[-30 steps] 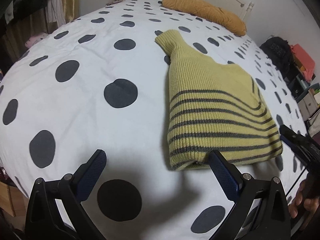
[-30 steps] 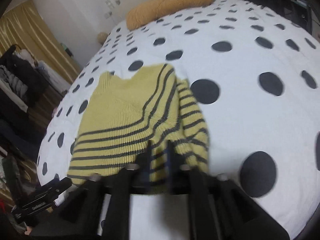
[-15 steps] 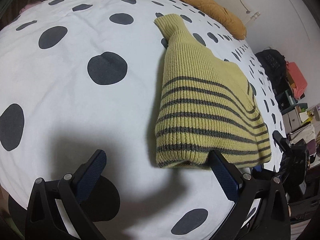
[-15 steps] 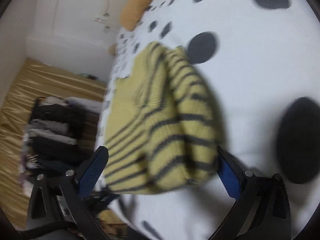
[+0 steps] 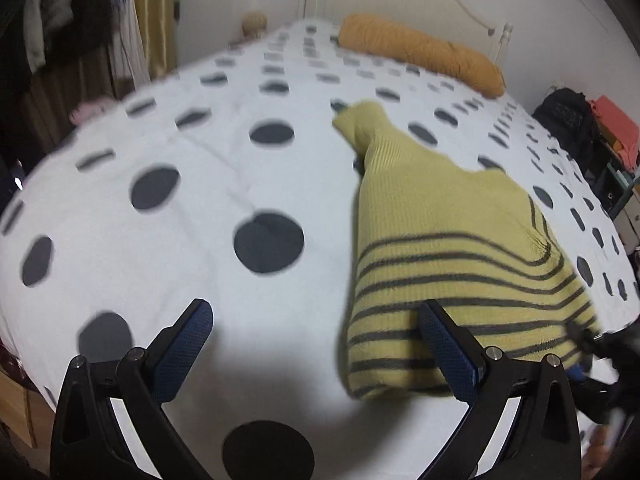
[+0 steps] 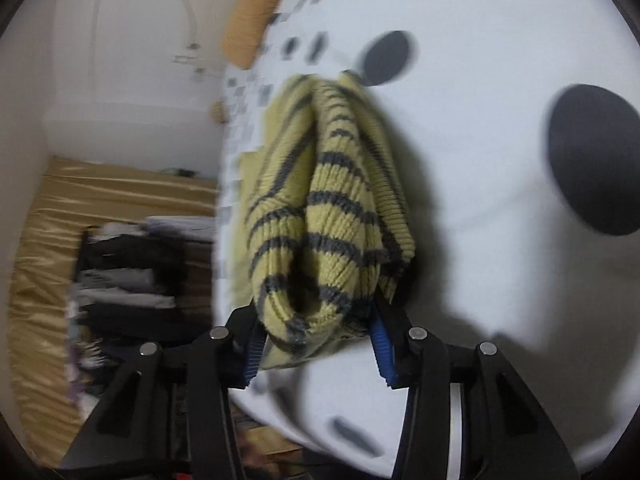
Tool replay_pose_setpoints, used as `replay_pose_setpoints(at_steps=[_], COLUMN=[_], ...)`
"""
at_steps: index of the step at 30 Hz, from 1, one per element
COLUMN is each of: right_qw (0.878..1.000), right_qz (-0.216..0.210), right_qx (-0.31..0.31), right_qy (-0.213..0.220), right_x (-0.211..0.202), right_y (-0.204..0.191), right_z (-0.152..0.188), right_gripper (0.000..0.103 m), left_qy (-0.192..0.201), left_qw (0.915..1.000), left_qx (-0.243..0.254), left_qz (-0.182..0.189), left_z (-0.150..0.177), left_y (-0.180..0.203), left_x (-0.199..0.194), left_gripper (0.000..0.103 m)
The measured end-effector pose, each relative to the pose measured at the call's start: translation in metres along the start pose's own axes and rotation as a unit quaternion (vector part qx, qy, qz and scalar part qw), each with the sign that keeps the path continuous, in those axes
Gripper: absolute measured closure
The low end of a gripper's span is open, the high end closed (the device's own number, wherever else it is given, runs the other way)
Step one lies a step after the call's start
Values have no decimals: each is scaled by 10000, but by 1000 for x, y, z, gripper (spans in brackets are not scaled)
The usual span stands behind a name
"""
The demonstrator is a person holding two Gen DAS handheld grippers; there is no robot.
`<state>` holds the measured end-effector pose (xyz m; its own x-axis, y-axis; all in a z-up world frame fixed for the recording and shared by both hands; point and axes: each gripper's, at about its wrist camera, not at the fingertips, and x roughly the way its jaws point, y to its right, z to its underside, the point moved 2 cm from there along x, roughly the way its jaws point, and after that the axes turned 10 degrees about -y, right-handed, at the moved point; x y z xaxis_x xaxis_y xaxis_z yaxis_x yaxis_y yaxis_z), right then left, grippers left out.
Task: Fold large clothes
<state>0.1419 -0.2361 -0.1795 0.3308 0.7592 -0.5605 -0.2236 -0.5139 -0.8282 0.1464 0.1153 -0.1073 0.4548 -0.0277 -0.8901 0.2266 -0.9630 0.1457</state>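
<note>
The folded yellow striped sweater (image 5: 444, 240) lies on the polka-dot duvet (image 5: 200, 184), its long axis running away from me toward the orange bolster (image 5: 420, 54), and my right gripper (image 6: 316, 344) is the nearer one, clamped on the thick rolled near end. My left gripper (image 5: 316, 356) is spread wide and holds nothing, its right finger just at the sweater's near left corner. Both views are smeared, so how many layers my right jaws hold, probably all, I can't confirm, and the sweater's underside is hidden.
</note>
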Motion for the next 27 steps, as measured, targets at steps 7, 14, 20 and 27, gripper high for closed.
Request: replay_pose_setpoints(at_steps=[7, 14, 20, 27], right_qw=[9882, 9374, 9299, 9132], right_qz=[1234, 2313, 2816, 3378], right_qx=[-871, -2458, -2348, -2259], right_qy=[268, 855, 288, 303], right_x=[-27, -48, 0, -10], right_y=[-28, -106, -83, -67], right_z=[7, 30, 16, 13], right_gripper=[41, 41, 41, 35], left_qy=[-23, 115, -167, -338], left_qw=[9998, 9992, 9965, 9970], left_qx=[-153, 330, 803, 676], left_qz=[149, 190, -175, -152], left_z=[5, 12, 23, 25], left_y=[-6, 30, 49, 43], left_x=[-8, -30, -14, -12], left_gripper=[1, 1, 1, 1])
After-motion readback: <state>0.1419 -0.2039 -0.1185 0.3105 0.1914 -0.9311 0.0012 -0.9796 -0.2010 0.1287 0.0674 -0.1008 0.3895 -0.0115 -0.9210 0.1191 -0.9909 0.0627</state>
